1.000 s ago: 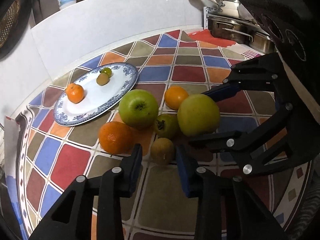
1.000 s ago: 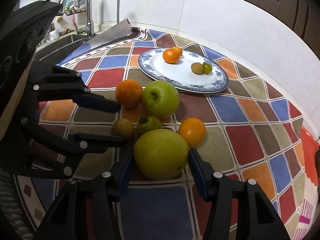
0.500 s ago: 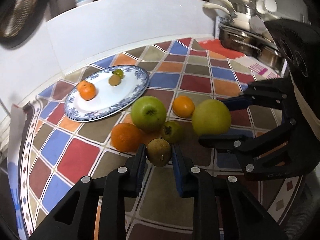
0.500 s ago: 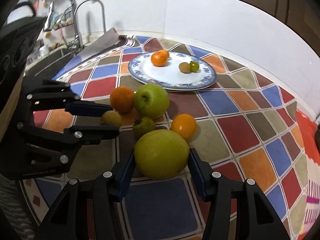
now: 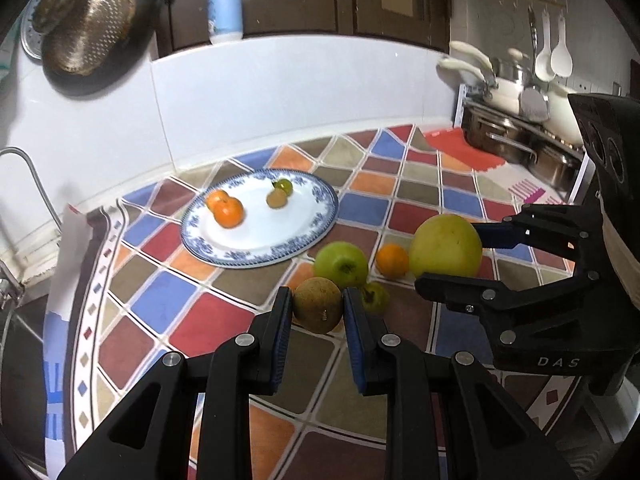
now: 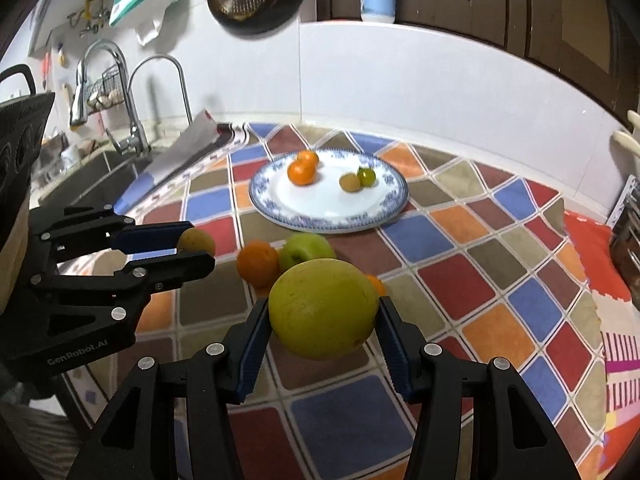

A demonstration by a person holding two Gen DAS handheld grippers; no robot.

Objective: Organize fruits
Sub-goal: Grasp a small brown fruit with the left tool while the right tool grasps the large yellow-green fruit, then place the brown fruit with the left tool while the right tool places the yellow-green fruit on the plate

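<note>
Left wrist view: left gripper [image 5: 316, 312] jaws closed on a brown fruit [image 5: 318, 305], held squarely between the blue pads, fruit lifted off the worktop [image 5: 192, 320]. Right gripper [image 5: 452, 254] at right, jaws clamped on a large yellow fruit [image 5: 446, 246], also raised. Below and between them on the cloth: green apple [image 5: 341, 264], small orange [image 5: 392, 260], small green fruit [image 5: 375, 298]. Plate [image 5: 320, 200] further back carries two tangerines [image 5: 226, 210] touching each other, plus a small brown fruit [image 5: 276, 198] beside a small green one [image 5: 285, 186].

Right wrist view: yellow fruit [image 6: 323, 308] fills the jaws of the right gripper [image 6: 323, 334], pads on both sides. Left gripper [image 6: 200, 244] at left with brown fruit [image 6: 196, 241] between its tips. This view shows a big orange [image 6: 258, 263] touching the apple [image 6: 306, 249]; the left view hides it behind the held brown fruit. Small green fruit not seen here. Sink and taps [image 6: 132, 92] visible only here; pots [image 5: 516, 136] only in left view.
</note>
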